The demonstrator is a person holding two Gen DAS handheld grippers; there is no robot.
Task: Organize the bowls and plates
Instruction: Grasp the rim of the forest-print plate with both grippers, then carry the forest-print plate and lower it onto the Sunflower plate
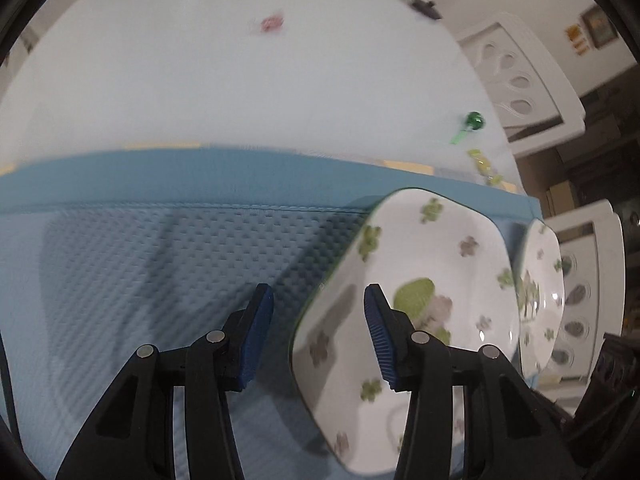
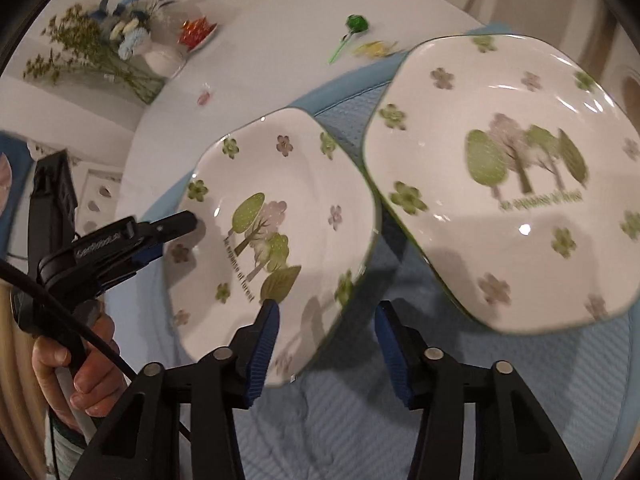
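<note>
— Left wrist view: what do we see nearest?

— Our left gripper, jaws spread wide and holding nothing, straddles the near edge of the smaller white squarish flower-printed plate on the blue textured mat.

— And our other claw?

— Our right gripper gapes empty too, just short of that plate. Beyond lies the larger white tree-printed plate, then a green lollipop on the white table.

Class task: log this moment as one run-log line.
left gripper: open, at near plate edge | right gripper: open, empty | far plate: beside near plate, on blue mat
</note>
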